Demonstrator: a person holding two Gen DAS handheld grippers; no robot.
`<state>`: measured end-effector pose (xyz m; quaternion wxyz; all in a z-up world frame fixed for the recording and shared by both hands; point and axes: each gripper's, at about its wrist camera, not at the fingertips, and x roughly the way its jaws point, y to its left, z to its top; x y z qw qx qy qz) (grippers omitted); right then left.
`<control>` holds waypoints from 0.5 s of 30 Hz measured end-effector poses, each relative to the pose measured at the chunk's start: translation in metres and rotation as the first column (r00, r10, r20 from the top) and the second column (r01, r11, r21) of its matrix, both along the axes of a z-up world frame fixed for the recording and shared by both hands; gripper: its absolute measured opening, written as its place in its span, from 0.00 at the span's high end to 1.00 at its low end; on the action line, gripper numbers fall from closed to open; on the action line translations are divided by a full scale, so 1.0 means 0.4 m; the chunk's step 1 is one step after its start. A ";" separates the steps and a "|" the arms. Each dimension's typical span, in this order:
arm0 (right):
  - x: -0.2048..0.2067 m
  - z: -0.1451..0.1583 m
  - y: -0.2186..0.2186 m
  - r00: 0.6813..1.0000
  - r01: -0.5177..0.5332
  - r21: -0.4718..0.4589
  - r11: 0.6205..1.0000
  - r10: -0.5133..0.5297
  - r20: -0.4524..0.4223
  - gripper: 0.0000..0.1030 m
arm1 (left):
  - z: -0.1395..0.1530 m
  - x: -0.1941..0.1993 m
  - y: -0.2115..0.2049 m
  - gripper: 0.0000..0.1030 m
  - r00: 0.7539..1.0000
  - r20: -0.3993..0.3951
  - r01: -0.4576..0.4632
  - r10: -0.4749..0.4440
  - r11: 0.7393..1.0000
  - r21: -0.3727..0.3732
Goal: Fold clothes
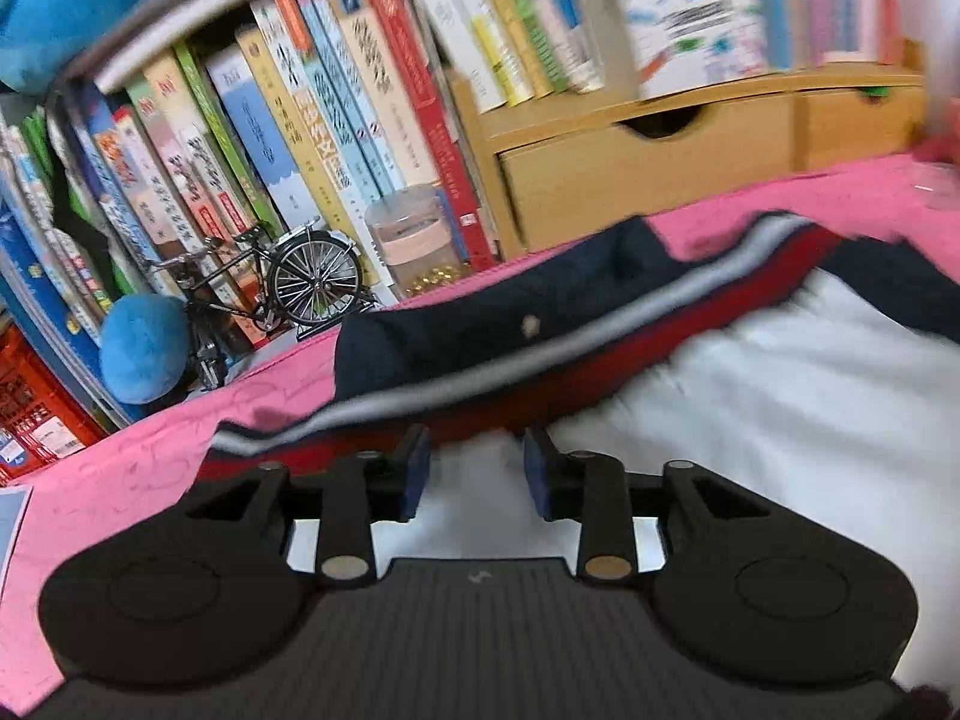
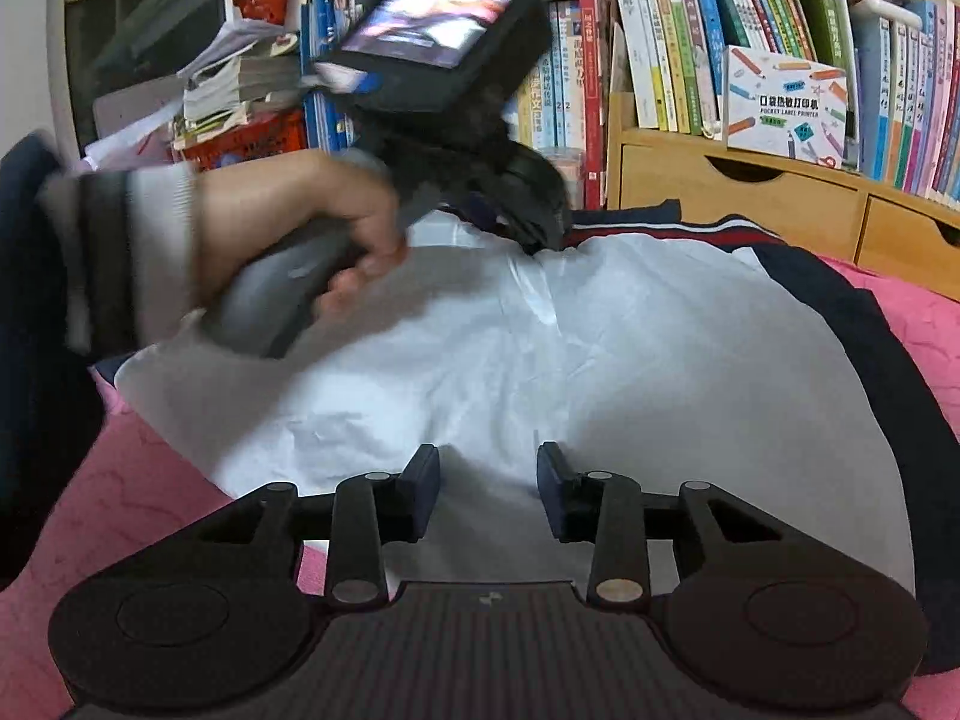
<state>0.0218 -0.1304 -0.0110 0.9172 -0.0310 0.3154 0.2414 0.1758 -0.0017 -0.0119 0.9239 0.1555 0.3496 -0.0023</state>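
Your left gripper (image 1: 477, 468) and right gripper (image 2: 487, 489) both hover with jaws partly apart, nothing pinched between them. The white garment (image 2: 600, 360) with navy sleeves and a red-striped collar lies spread flat on the pink bedspread (image 2: 150, 510), below the bookshelf (image 2: 690, 60).

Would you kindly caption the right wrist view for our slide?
Right gripper over a white garment on pink bedding, bookshelf behind.
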 end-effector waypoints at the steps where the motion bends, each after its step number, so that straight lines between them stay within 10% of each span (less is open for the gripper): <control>1: 0.000 -0.001 -0.002 1.000 -0.002 0.004 1.000 0.002 -0.002 0.62 | 0.011 -0.048 0.005 0.61 1.000 0.015 0.022 -0.022 1.000 -0.013; 10: -0.001 0.006 -0.067 0.995 0.051 0.179 0.983 -0.035 -0.089 0.25 | 0.030 -0.322 0.036 0.46 0.995 0.062 0.086 -0.075 0.978 -0.192; 15: -0.113 0.031 -0.189 0.964 0.264 0.250 0.932 -0.247 -0.096 0.22 | -0.002 -0.342 0.021 0.38 0.996 0.052 0.074 -0.067 0.988 -0.134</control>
